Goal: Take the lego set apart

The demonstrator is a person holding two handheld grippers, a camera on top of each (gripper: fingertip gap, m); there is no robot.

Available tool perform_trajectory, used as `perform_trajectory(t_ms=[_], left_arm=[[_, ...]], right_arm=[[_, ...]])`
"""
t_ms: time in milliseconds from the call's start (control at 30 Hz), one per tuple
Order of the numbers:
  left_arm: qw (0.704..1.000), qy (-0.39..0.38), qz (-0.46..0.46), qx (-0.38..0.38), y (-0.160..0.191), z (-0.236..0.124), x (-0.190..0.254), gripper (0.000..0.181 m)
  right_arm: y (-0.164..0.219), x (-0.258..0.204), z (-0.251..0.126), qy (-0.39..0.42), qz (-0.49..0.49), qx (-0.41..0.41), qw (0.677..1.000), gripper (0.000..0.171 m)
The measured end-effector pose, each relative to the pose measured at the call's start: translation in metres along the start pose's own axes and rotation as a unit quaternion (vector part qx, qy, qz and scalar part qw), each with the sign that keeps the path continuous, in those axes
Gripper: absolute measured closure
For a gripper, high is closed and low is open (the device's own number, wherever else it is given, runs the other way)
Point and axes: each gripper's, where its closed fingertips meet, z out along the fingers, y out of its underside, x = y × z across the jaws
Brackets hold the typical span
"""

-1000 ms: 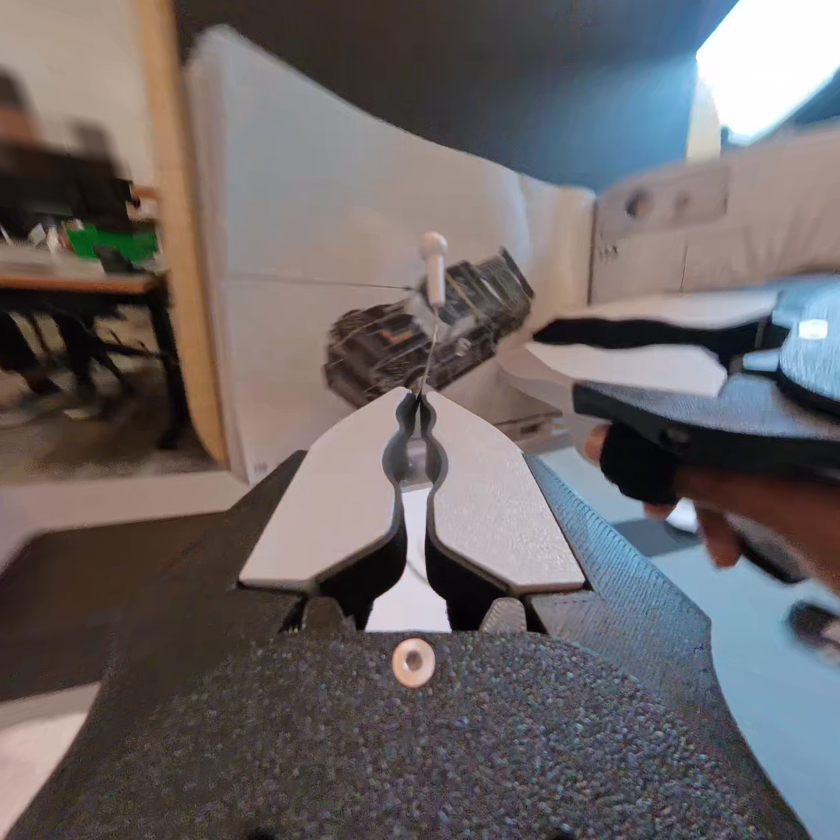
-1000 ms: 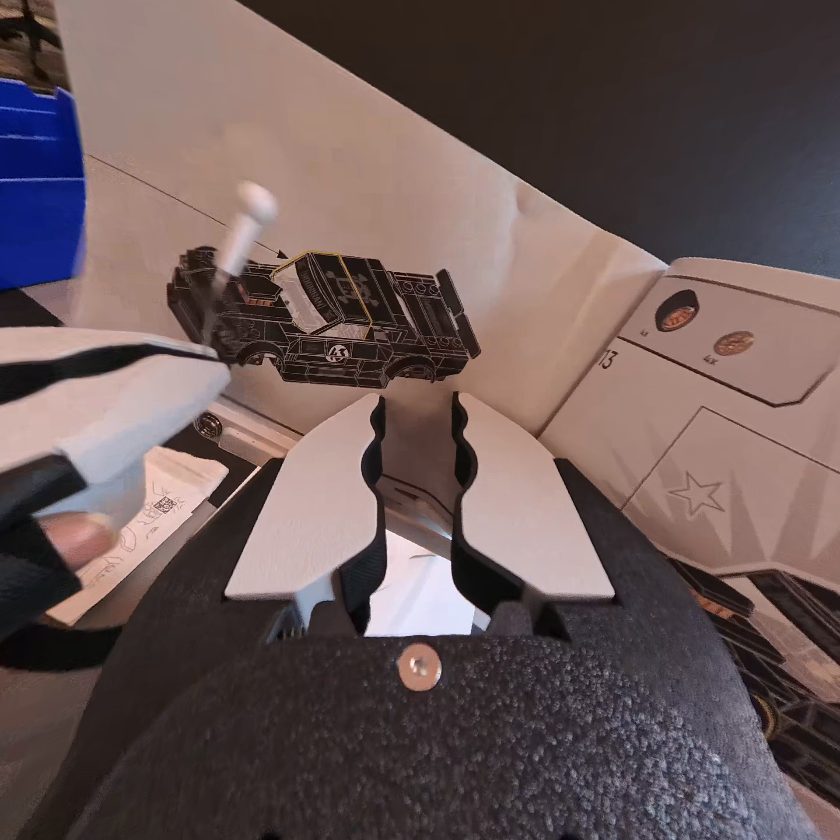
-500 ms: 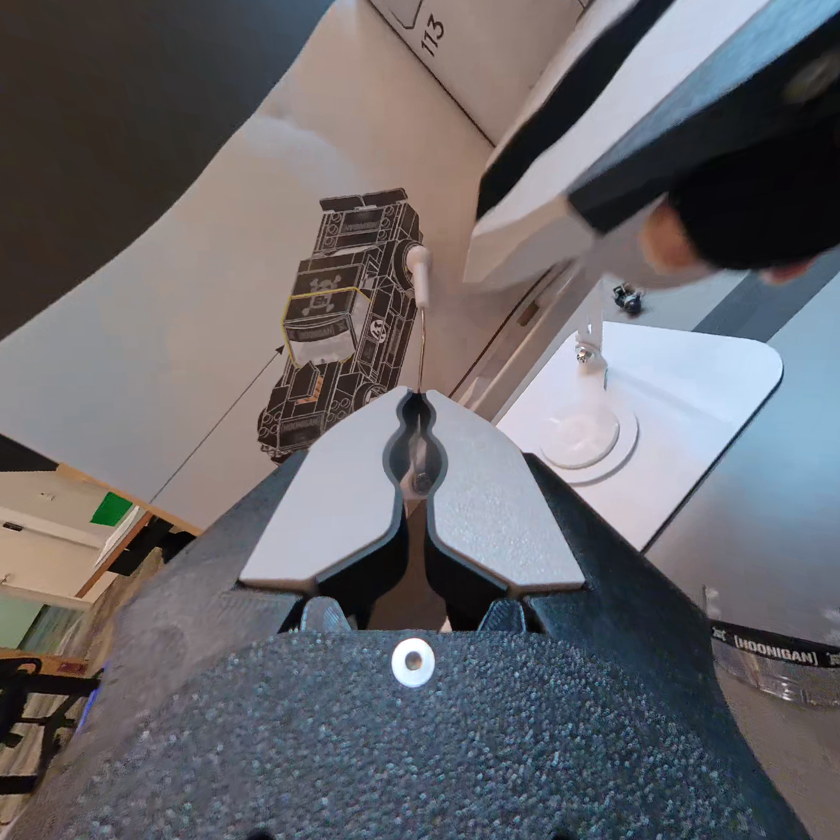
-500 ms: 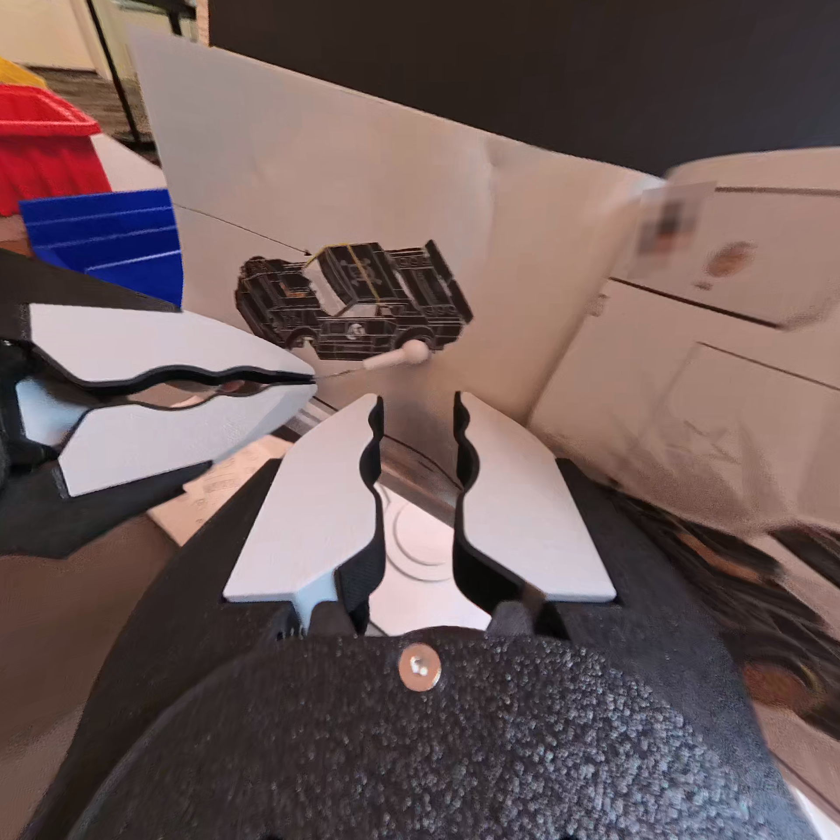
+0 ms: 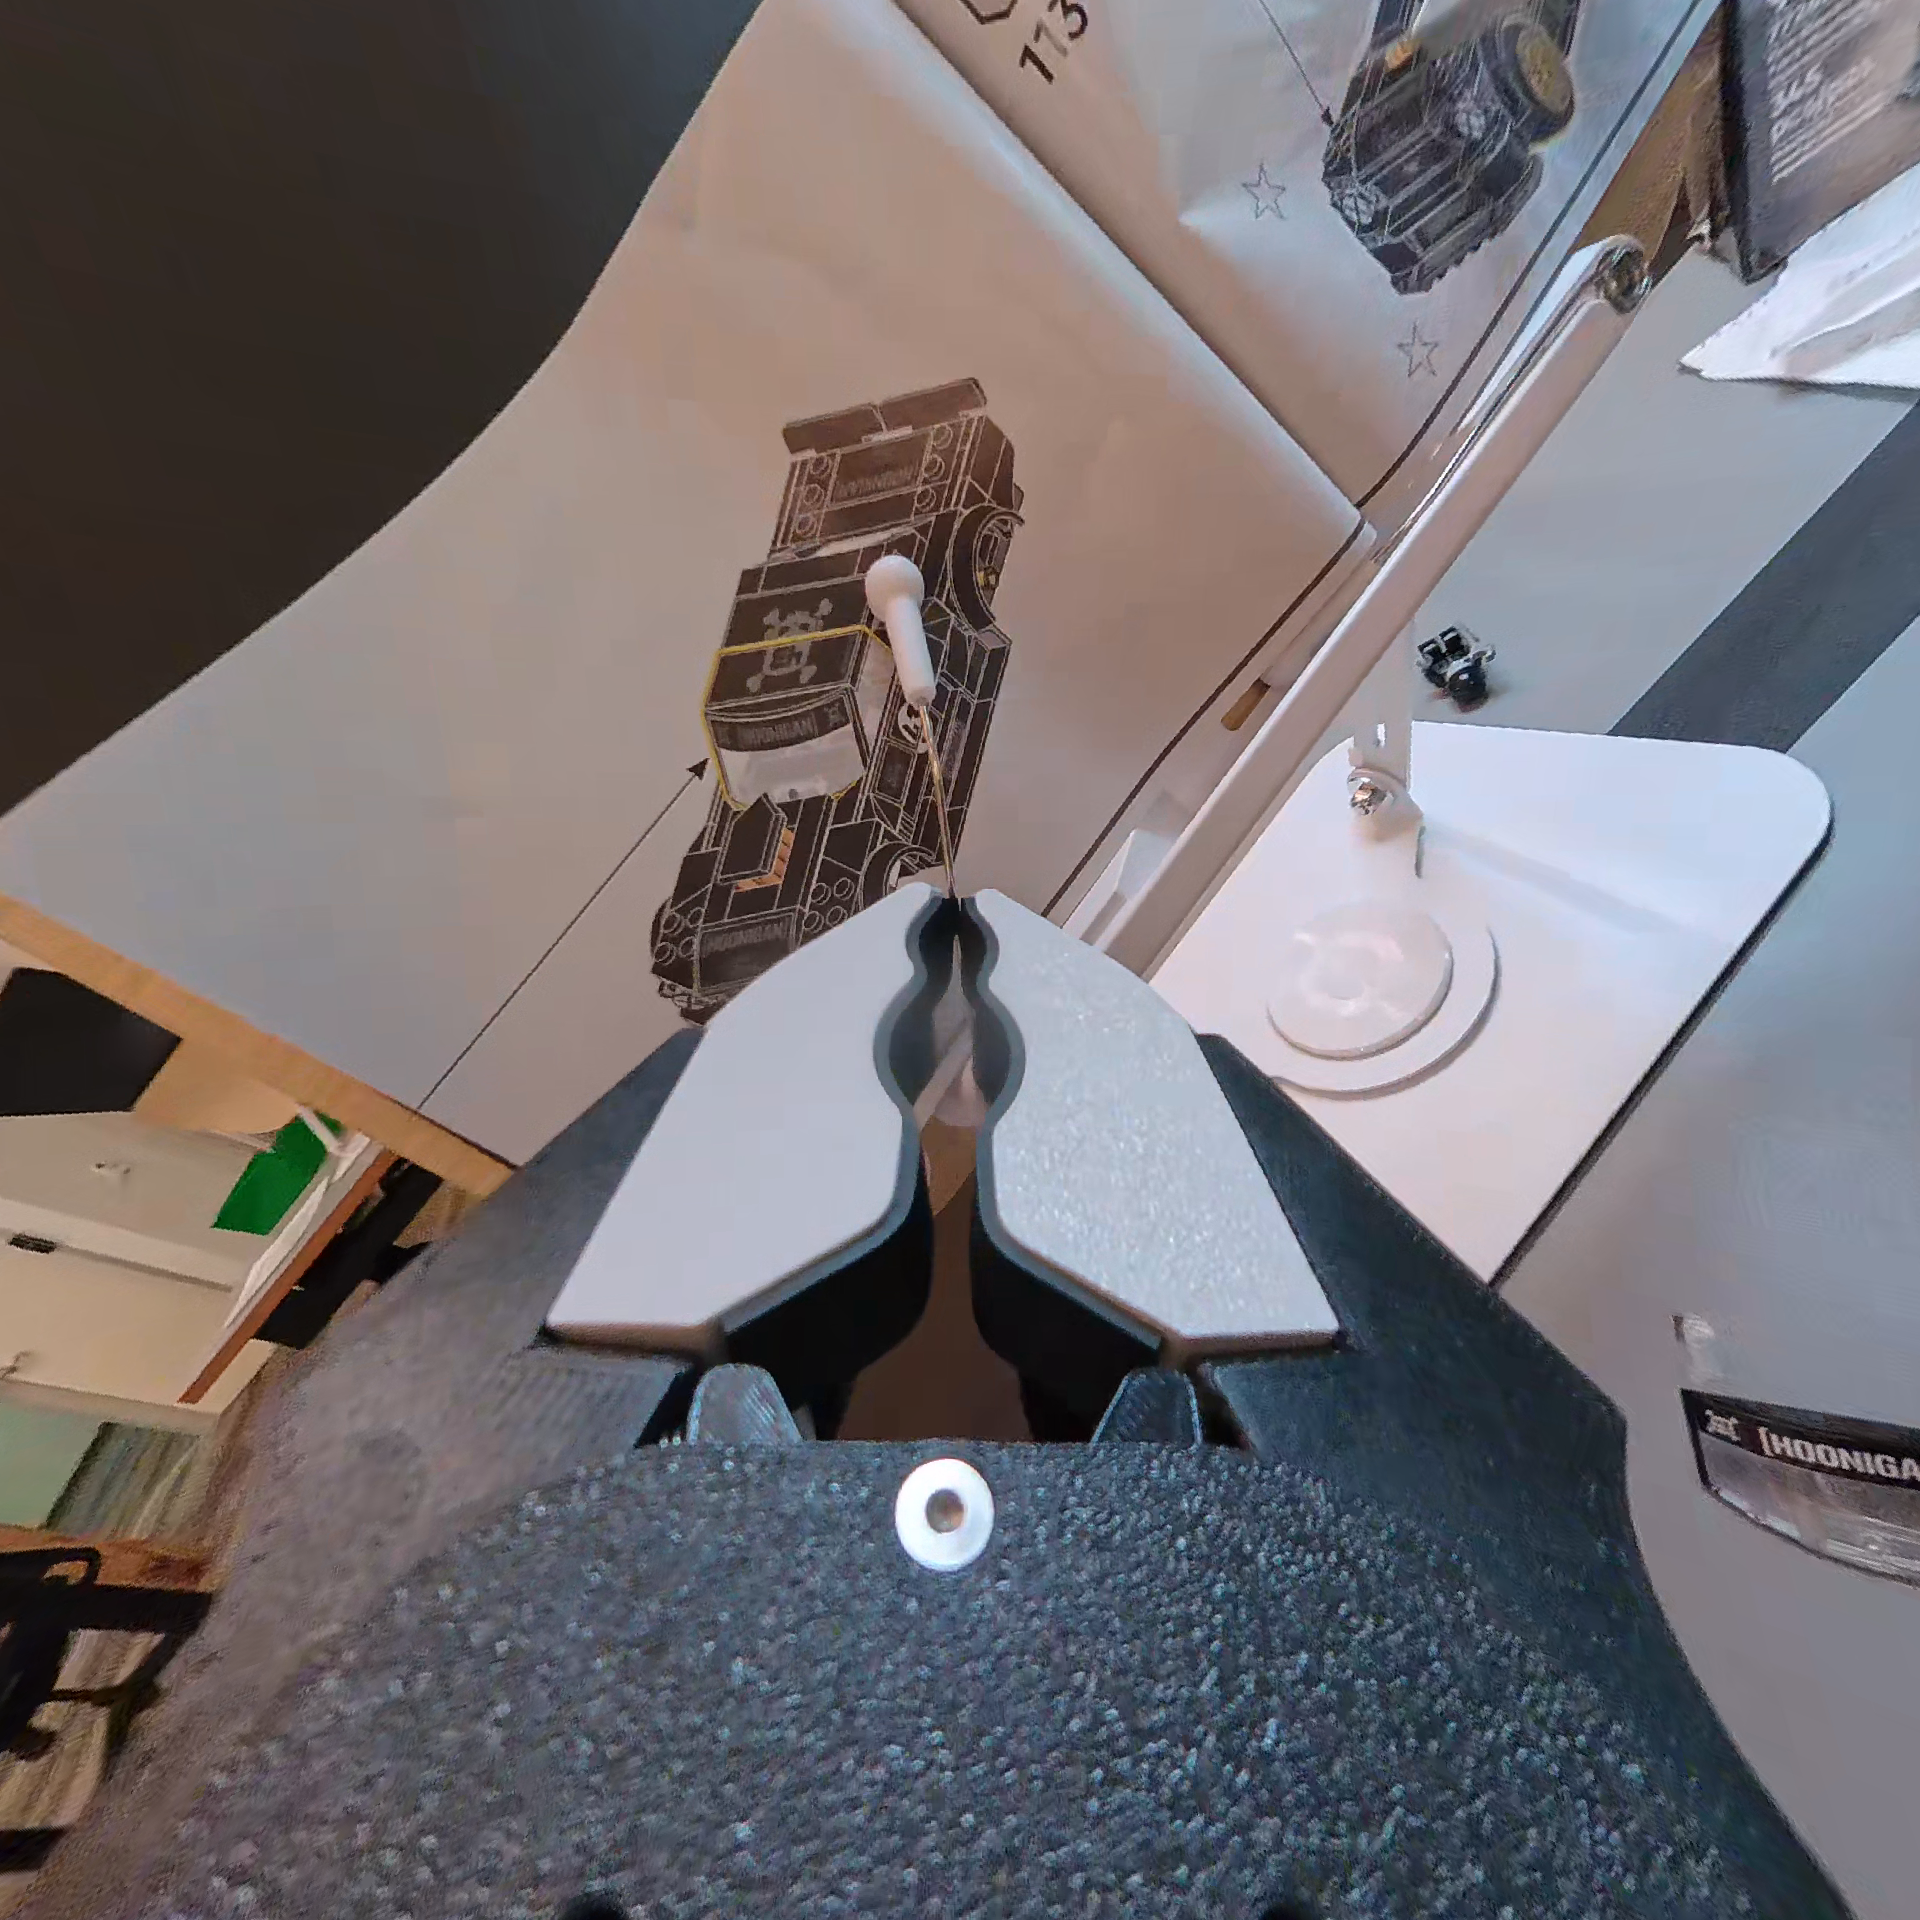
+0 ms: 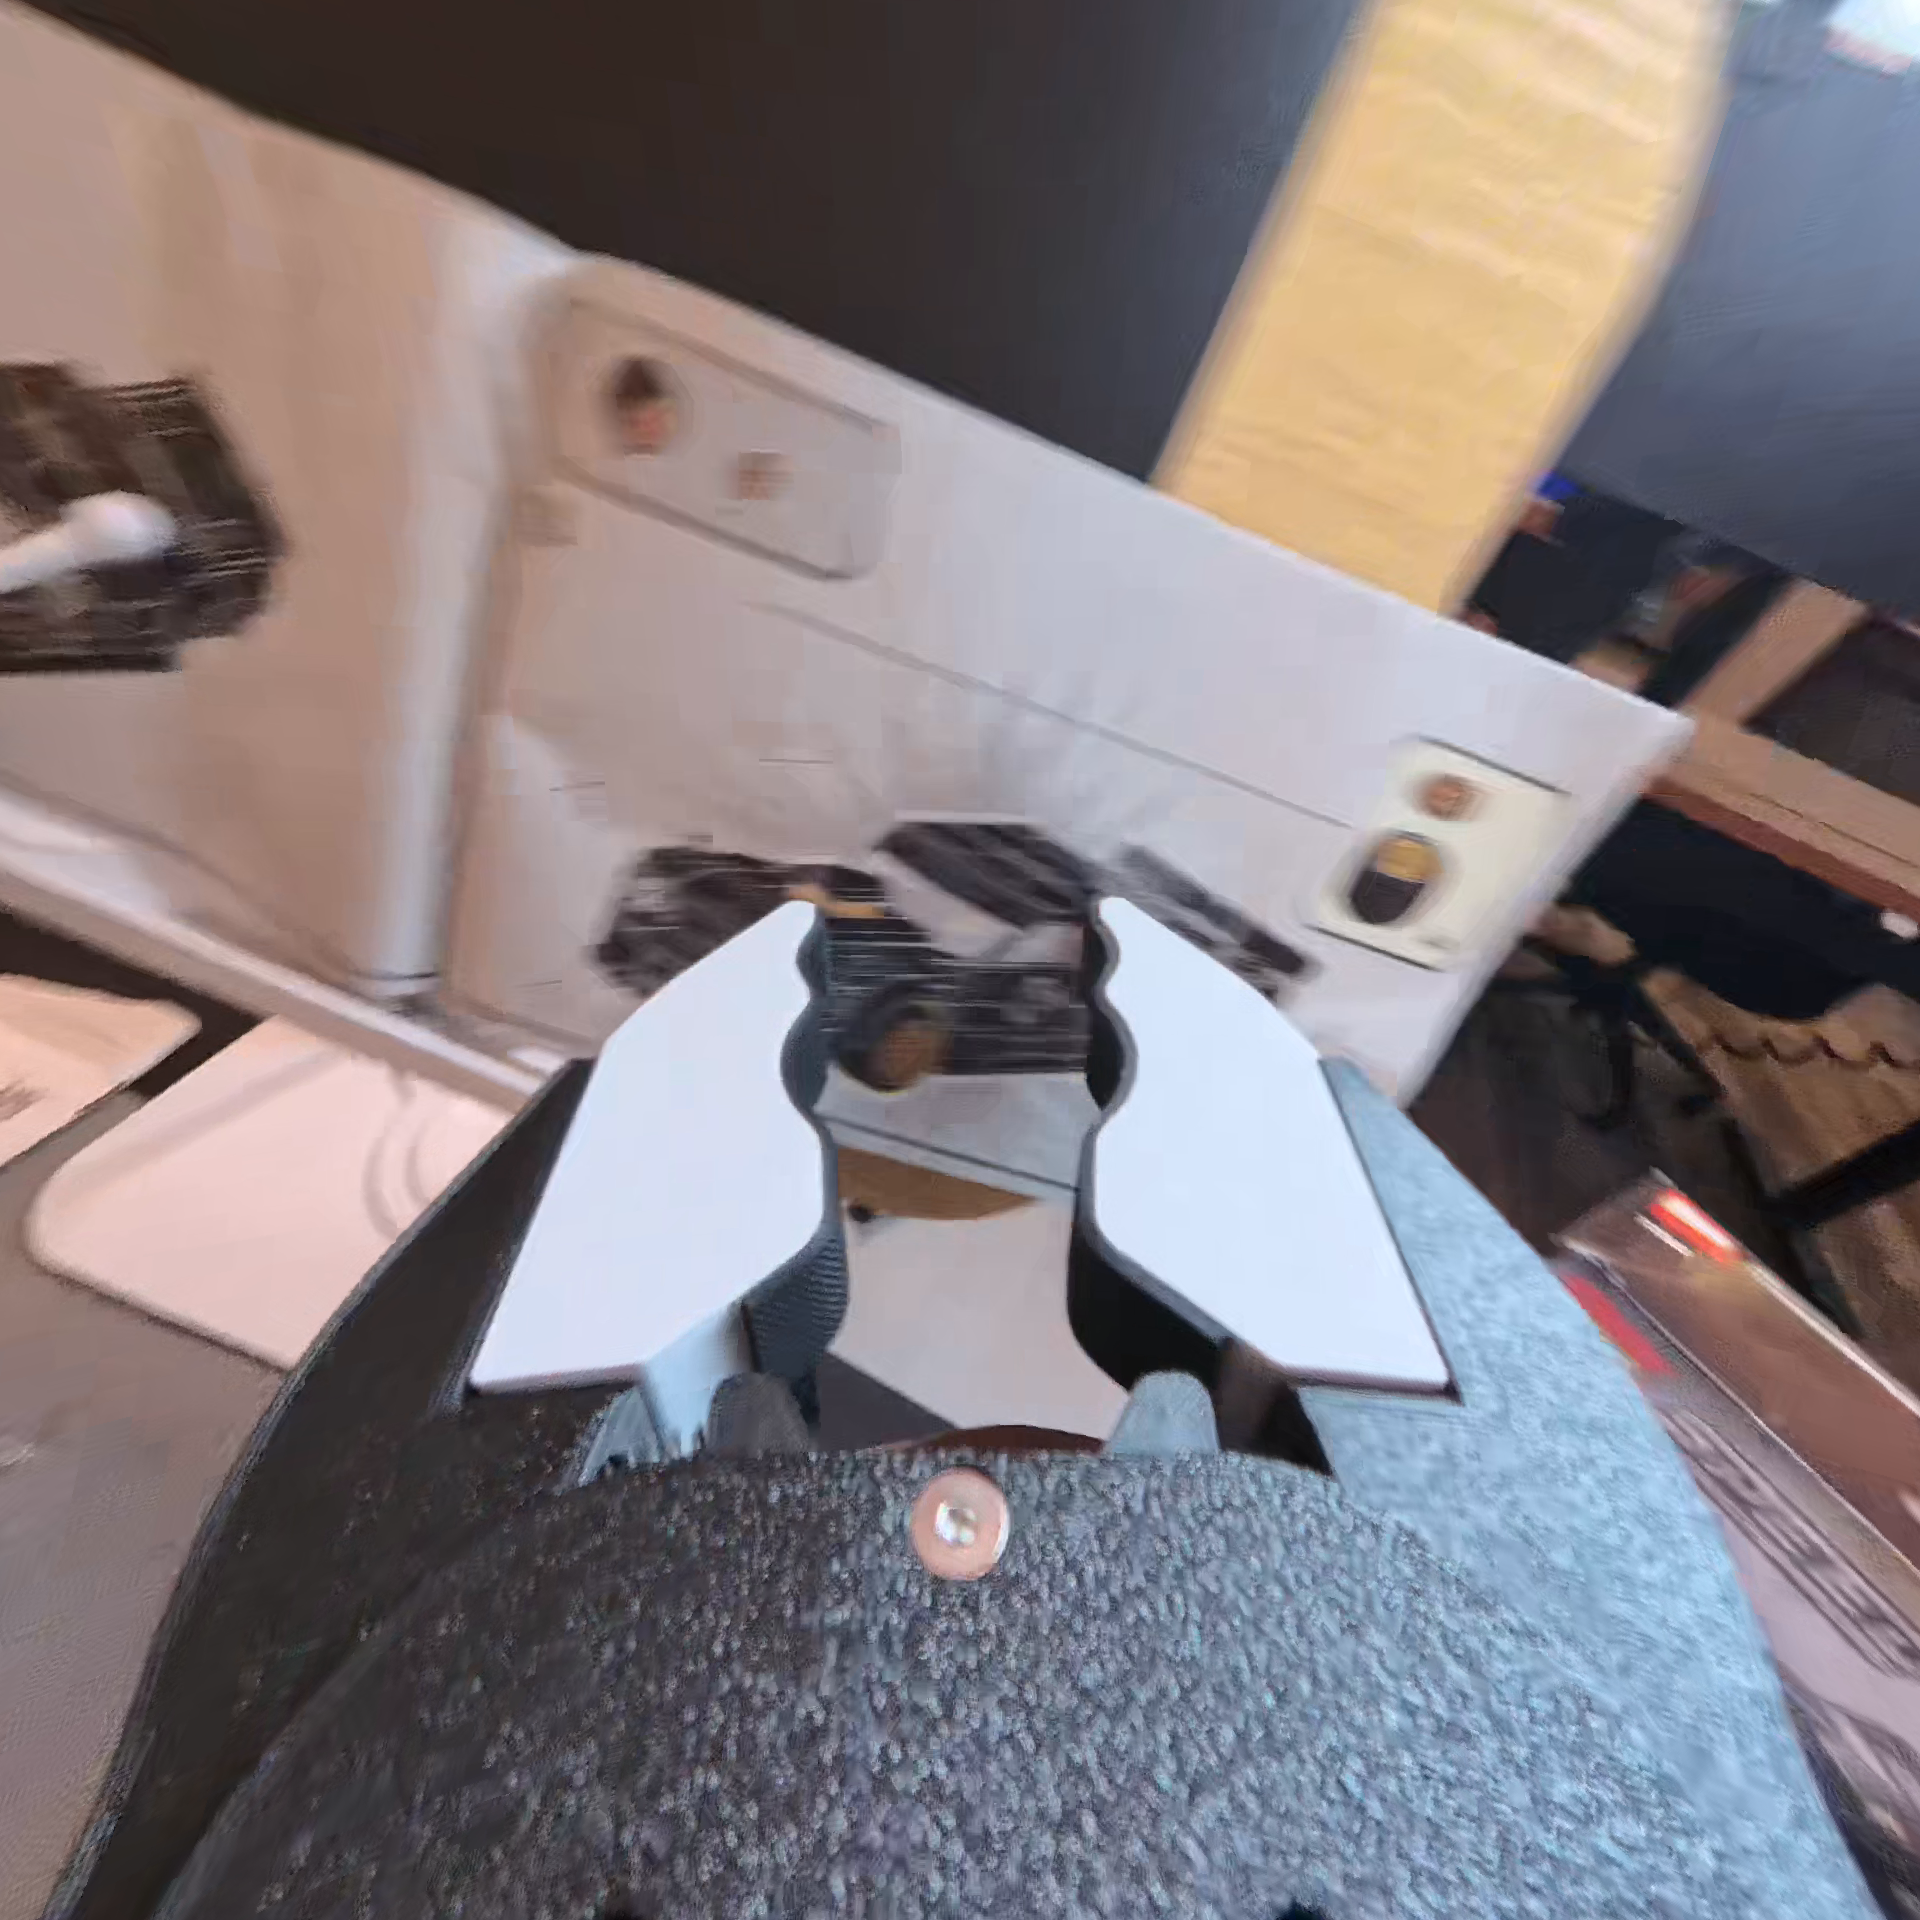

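Observation:
My left gripper (image 5: pixel 951 904) is shut on the thin wire of a pin tool with a white handle (image 5: pixel 902 634), which sticks up in front of the open instruction booklet (image 5: pixel 520 675). My right gripper (image 6: pixel 951 914) is open and empty; its view is blurred by motion and faces the booklet's right page (image 6: pixel 1039 675). The white handle shows blurred at that view's left edge (image 6: pixel 94 530). A small black lego piece (image 5: pixel 1455 660) lies on the table behind the stand. A transparent lego piece with a black band (image 5: pixel 1808 1475) lies at the right edge.
The booklet rests on a white stand with a flat base (image 5: pixel 1558 935), which also shows in the right wrist view (image 6: pixel 239 1174). Papers (image 5: pixel 1829 312) lie at the far right. A wooden table edge (image 6: pixel 1787 810) and chairs are behind the booklet on the right. Spacing between my two grippers at the tips: around 20 centimetres. To reach the small black lego piece (image 5: pixel 1455 660) in a straight line is about 20 centimetres for my right fingers, about 30 centimetres for my left.
The left gripper has kept hold of the pin tool while rolling over. The right gripper has swung to the right, out of the left view, and still stands open.

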Motion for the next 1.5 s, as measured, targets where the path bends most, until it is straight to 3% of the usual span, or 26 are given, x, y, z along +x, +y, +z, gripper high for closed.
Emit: perform_trajectory(t_ms=[67, 133, 200, 400, 967, 1200, 1300, 1400, 1500], left_arm=[[1.0, 0.004, -0.013, 0.004, 0.0, 0.0, 0.0, 0.179], [1.0, 0.003, -0.017, 0.008, -0.001, 0.0, 0.001, 0.179], [1.0, 0.001, -0.022, 0.012, -0.001, -0.001, 0.0, 0.179], [1.0, -0.015, -0.005, 0.003, -0.001, -0.003, -0.002, 0.179], [0.991, -0.006, 0.131, 0.024, -0.002, -0.005, 0.016, 0.18], [0.999, -0.001, 0.024, 0.022, -0.002, 0.001, 0.007, 0.18], [1.0, -0.003, 0.013, 0.027, -0.002, 0.0, 0.005, 0.18], [1.0, -0.001, -0.007, 0.022, 0.0, -0.002, 0.006, 0.179], [0.999, 0.016, -0.035, 0.026, 0.0, -0.011, 0.008, 0.173]], right_arm=[[0.003, 0.029, 0.002, 0.013, 0.025, -0.006, 1.0, 0.109], [0.007, 0.042, 0.009, -0.003, 0.032, -0.027, 0.999, 0.079], [0.01, 0.042, 0.016, -0.046, 0.062, -0.042, 0.996, 0.072], [0.006, 0.011, 0.021, -0.106, 0.078, -0.041, 0.99, 0.093], [0.01, 0.004, 0.01, -0.121, 0.125, -0.019, 0.985, 0.093], [-0.005, 0.023, 0.005, -0.068, 0.05, -0.006, 0.996, 0.095], [-0.013, 0.024, 0.009, -0.091, 0.029, -0.02, 0.995, 0.096], [-0.004, 0.023, 0.011, -0.114, 0.042, -0.057, 0.991, 0.092], [0.012, 0.034, 0.003, -0.083, 0.043, -0.063, 0.994, 0.092]])
